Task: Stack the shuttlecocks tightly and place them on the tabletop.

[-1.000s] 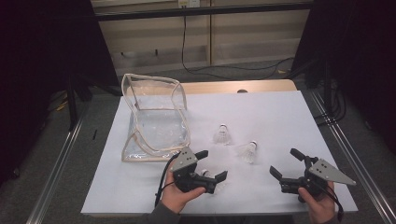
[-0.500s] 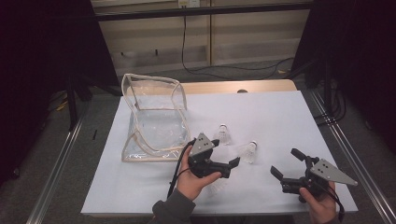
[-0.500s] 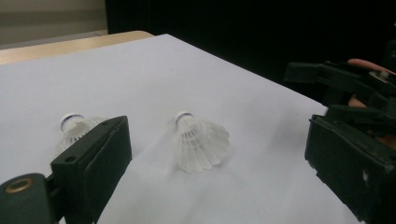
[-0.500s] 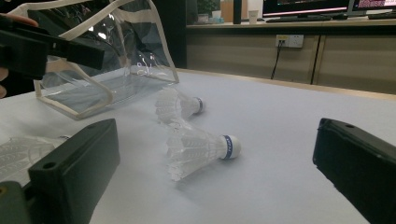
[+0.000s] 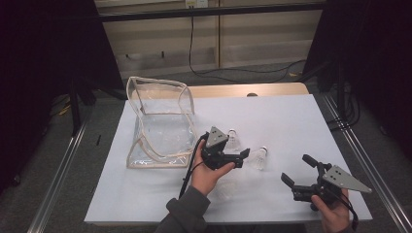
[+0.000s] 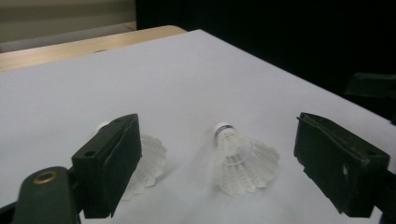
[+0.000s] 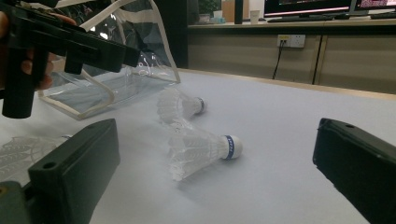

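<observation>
**Left gripper lines up on a shuttlecock beside the clear bag**

High view: the clear bag stands open on the left part of the white table. Just right of the bag the left gripper hovers with its jaws spread wide and nothing between them. Two shuttlecocks lie right of the bag: the far shuttlecock nearer the bag, the near shuttlecock a little further right, just beyond the left gripper's tips. A third shuttlecock, faint against the white, lies in front of the bag by the person's left wrist. The right gripper is well apart from the bag, near the front right edge, jaws likewise wide and empty.

Left gripper view: the near shuttlecock sits between the two black jaws, cork end away from the camera and feather skirt towards it. The far shuttlecock is partly behind the left-hand jaw.

Right gripper view: the near shuttlecock lies on its side with its blue-banded cork pointing away from the bag; the far shuttlecock lies behind it, closer to the bag. The left gripper's black body is held above, in front of the bag.

Handling, as a judgement: a shuttlecock is very light and will roll or skid at a nudge. The feather skirt is thin and crushable, the cork firm. The safer hold is at the cork or the stiff base of the skirt, closed gently.
</observation>
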A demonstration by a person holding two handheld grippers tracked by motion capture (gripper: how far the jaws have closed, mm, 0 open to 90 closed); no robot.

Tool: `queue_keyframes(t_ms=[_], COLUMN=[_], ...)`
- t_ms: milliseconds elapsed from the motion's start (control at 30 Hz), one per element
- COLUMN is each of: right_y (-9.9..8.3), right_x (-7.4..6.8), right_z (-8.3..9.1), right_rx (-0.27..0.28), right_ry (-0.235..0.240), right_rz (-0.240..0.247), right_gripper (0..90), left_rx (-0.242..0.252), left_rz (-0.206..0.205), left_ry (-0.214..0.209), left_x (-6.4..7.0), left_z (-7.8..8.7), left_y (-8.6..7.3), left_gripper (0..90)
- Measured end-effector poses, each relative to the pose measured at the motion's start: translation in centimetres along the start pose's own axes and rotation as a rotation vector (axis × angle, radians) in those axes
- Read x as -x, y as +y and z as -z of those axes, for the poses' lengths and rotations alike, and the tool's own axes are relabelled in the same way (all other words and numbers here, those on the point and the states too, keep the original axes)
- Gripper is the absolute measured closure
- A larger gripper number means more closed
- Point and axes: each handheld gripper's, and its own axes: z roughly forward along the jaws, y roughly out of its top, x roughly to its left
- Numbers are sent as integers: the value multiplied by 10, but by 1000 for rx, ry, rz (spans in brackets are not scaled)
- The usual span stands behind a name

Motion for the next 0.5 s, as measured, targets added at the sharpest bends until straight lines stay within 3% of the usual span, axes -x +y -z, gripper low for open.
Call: queue_keyframes(t_ms=[167,300,333,400,500], right_y=[0,0,0,0,0], right_x=[0,0,0,0,0], right_z=[0,0,0,0,1], right_rx=[1,2,0,1,3], right_ry=[2,6,6,6,7], right_rz=[4,7,6,3,5], right_gripper=[2,2,2,2,2], left_rx=[-8,-16,-38,-43,-68], left_rz=[12,9,7,5,-4], left_ry=[42,62,65,77,109], left_x=[-4,-6,-7,-8,-11], left_z=[-6,-12,-16,-17,-20], left_y=[2,4,4,4,2], left_gripper=[258,430,523,611,683])
